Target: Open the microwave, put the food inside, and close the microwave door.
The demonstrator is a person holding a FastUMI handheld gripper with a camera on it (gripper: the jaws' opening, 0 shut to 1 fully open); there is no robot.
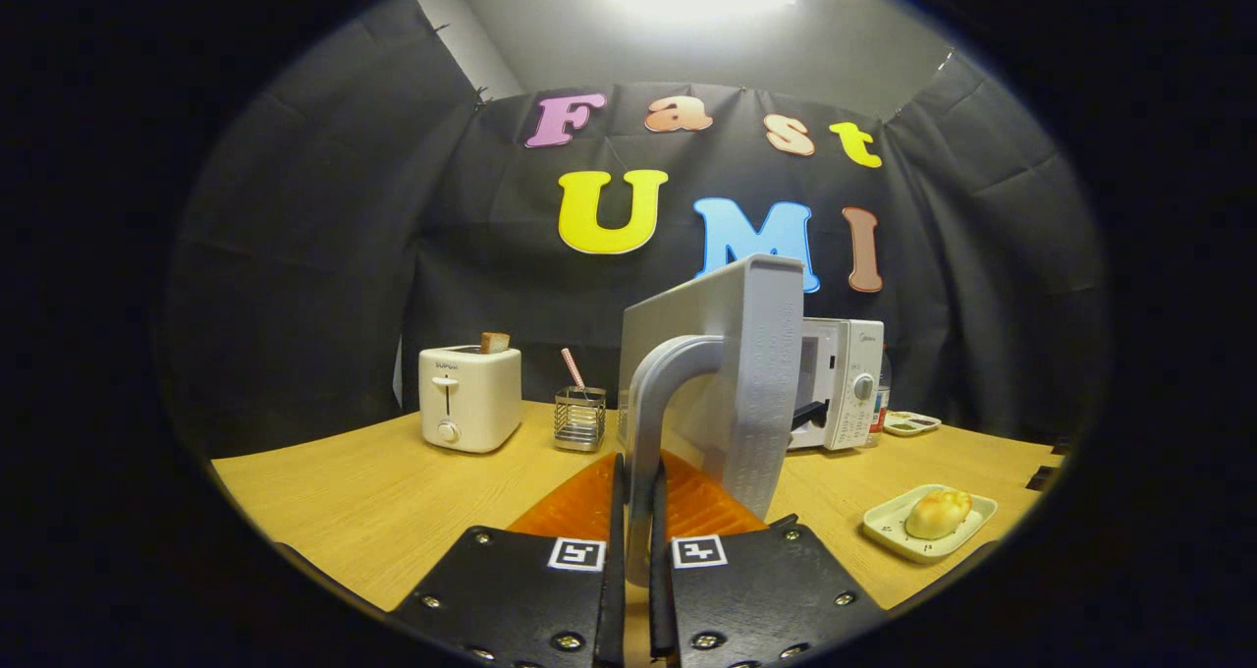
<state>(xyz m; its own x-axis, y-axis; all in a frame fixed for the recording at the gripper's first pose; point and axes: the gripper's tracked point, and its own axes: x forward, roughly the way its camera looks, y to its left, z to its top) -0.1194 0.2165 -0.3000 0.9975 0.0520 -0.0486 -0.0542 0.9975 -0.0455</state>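
The white microwave [847, 383] stands at the back of the wooden table, its door [748, 383] swung wide open toward me and seen edge-on. My gripper [638, 511] is shut on the door's curved grey handle [660, 393], which runs down between the two fingers. The food, a pale bread roll [938, 513], lies on a small white rectangular plate [889, 526] on the table to the right of the fingers, well apart from them. The microwave's cavity is mostly hidden behind the open door.
A white toaster [469, 398] with a slice of toast in it stands at the back left. A metal mesh holder [579, 418] with a striped stick sits beside it. A small tray [910, 422] and a bottle [878, 403] sit right of the microwave. Bare wooden table [373, 491] lies left.
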